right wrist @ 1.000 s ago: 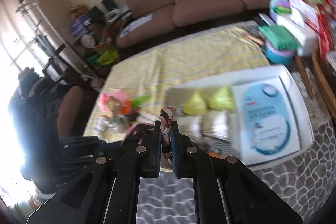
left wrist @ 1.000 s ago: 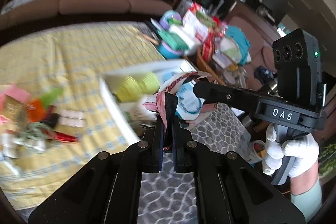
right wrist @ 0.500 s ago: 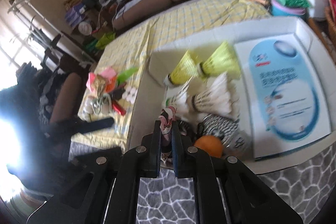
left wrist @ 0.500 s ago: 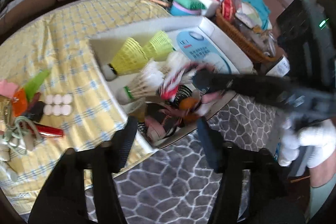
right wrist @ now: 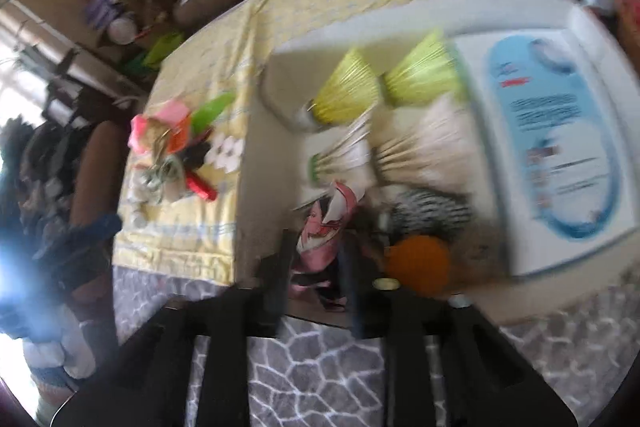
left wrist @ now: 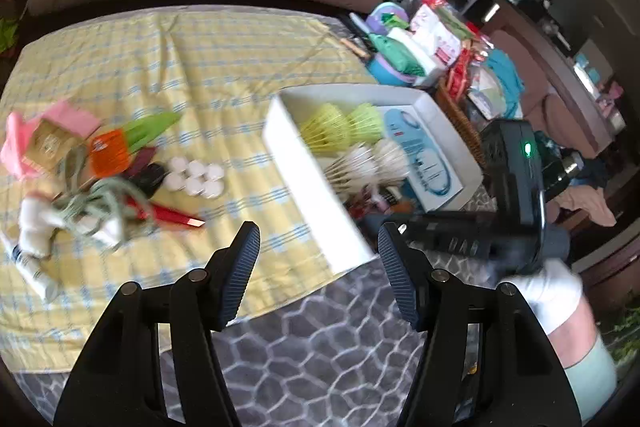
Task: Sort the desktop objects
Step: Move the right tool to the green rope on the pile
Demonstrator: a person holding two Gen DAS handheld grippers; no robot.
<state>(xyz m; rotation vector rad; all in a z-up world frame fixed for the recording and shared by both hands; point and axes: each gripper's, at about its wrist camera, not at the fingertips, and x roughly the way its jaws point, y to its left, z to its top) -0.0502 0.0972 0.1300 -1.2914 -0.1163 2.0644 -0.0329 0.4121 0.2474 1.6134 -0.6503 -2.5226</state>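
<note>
A pink patterned scarf (right wrist: 326, 223) lies crumpled in the near left corner of the white box (right wrist: 256, 163). My right gripper (right wrist: 316, 261) stands over it, jaws opening, the scarf between the blurred fingers. The box also holds yellow shuttlecocks (right wrist: 348, 91), white shuttlecocks (right wrist: 420, 147), an orange ball (right wrist: 418, 263) and a blue-and-white leaflet (right wrist: 560, 147). My left gripper (left wrist: 318, 255) is open and empty above the white box's (left wrist: 304, 167) near corner. A white-gloved hand (left wrist: 548, 291) holds the right gripper's black body (left wrist: 460, 235).
Loose items lie on the yellow checked cloth (left wrist: 200, 59) at the left: a pink pouch (left wrist: 24, 143), an orange piece (left wrist: 108, 151), white round pieces (left wrist: 194, 177), a red stick (left wrist: 172, 215), a green cord (left wrist: 100, 199). A wicker basket (left wrist: 460, 115) of packets sits at the right.
Both grippers held the scarf shut in the air. The left let go and swung left, away from the box. The right sank into the box with the scarf and its jaws have parted.
</note>
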